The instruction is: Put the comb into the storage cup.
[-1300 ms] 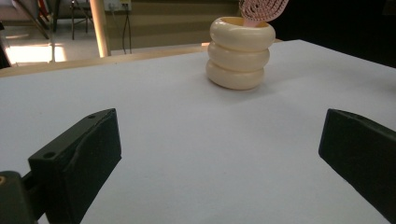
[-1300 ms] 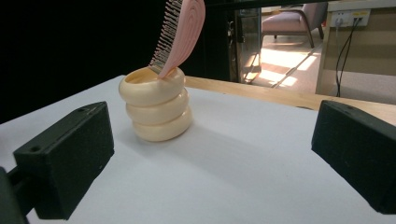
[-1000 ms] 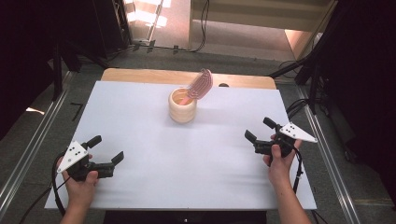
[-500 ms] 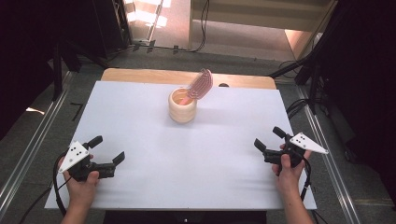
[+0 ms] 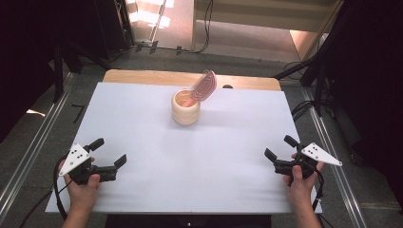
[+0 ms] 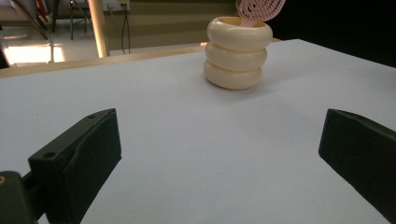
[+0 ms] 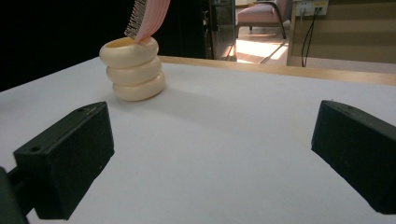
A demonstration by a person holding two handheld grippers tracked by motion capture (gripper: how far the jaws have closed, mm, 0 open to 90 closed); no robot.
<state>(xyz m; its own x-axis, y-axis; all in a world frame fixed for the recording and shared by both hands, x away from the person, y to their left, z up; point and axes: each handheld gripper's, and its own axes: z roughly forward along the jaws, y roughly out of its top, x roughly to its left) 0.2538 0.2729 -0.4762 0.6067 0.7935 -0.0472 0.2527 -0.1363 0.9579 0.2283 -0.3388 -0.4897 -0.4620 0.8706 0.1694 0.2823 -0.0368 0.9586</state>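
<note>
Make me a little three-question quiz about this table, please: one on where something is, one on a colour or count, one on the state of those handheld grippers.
1. Where does the cup stand?
A. At the table's far middle
B. Beside the left gripper
C. On the floor

2. What colour is the brush in the cup?
A. Green
B. Pink
C. Black

3. How are the two grippers?
A. Both shut on the cup
B. One open, one shut
C. Both open, holding nothing

Answers:
1. A: the high view shows it near the far edge of the white table, well away from both hands.
2. B: its head is pink, leaning out over the rim.
3. C: the left gripper and right gripper both show jaws spread wide over bare table.
</note>
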